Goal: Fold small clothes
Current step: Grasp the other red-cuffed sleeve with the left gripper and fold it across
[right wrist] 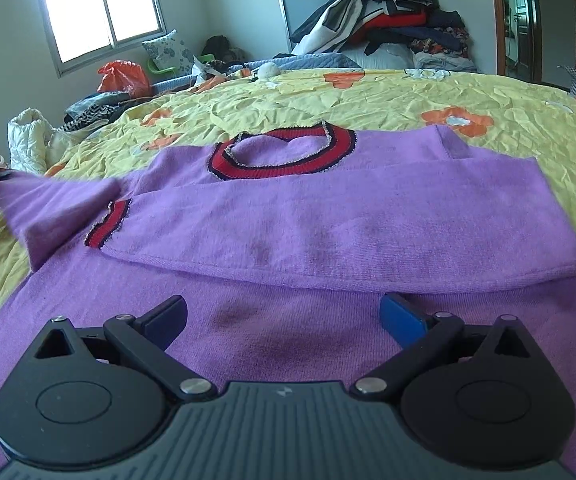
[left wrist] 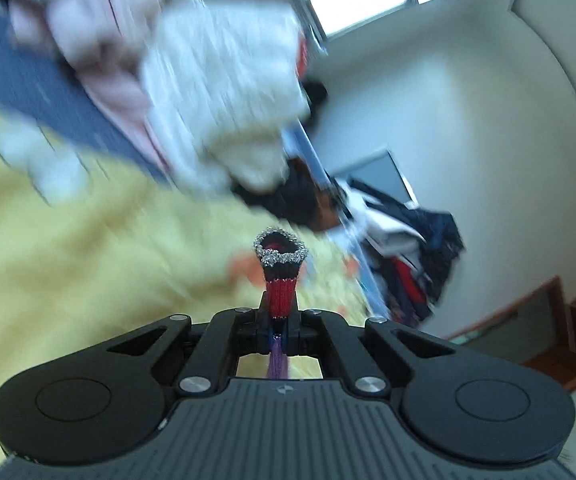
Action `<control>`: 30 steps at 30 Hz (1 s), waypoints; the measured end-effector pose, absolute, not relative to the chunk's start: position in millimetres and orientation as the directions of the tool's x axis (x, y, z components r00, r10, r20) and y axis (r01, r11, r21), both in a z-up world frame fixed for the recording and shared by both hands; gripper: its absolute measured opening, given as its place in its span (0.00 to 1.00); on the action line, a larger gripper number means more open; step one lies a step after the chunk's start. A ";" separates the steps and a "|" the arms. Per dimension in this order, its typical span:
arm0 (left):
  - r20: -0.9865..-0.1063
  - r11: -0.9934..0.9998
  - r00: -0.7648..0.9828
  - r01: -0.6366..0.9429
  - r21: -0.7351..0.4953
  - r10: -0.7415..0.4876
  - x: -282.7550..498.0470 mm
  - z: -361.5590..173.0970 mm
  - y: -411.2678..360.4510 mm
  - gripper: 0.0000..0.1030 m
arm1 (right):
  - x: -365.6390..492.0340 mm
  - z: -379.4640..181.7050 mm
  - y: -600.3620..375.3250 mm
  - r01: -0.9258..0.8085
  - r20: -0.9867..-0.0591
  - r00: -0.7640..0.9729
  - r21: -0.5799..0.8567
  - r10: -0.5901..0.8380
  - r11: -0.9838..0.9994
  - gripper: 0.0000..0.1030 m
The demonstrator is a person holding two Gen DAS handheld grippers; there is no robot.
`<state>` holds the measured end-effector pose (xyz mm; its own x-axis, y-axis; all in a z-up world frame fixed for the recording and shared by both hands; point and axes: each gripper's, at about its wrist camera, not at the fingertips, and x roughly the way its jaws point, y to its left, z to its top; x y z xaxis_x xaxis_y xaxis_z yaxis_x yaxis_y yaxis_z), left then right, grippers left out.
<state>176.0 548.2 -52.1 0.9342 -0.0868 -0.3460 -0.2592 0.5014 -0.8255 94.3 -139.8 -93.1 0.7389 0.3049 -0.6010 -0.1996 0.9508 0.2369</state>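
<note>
Purple sweater [right wrist: 328,208] lies flat on the bed [right wrist: 408,92], one sleeve folded across; left tongs [left wrist: 279,320] pinch the other sleeve's cuff [left wrist: 280,258], right tongs [right wrist: 283,316] gape wide above the body. Risk: thin cuff grip slips, or the pull drags the folded sleeve askew since nothing pins the body.

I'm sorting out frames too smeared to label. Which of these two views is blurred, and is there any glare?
Left wrist view: heavy motion blur over the yellow bedsheet and the pale clothes pile; only the left tongs and the pinched sleeve cuff are sharp. Right wrist view: crisp purple sweater, open right tongs, window blown out white, fisheye bending at the edges.
</note>
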 end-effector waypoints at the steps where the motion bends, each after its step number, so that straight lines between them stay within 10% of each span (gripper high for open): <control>1: -0.351 0.498 0.934 -0.275 -0.822 -0.063 167.0 -49.0 557.3 0.02 | 94.2 -93.0 -138.9 -0.200 -0.604 0.738 0.230 0.301 0.952 1.00; 19: -0.481 0.342 0.804 -0.588 -0.733 0.350 30.8 -63.6 556.6 0.02 | 94.0 -93.9 -113.6 -0.255 -0.678 0.703 0.039 0.213 0.966 1.00; 30: -0.430 0.813 0.901 -0.289 -0.505 0.053 198.6 74.8 303.3 0.03 | 56.4 -82.6 -172.4 -0.068 -0.711 0.674 0.214 0.203 0.974 1.00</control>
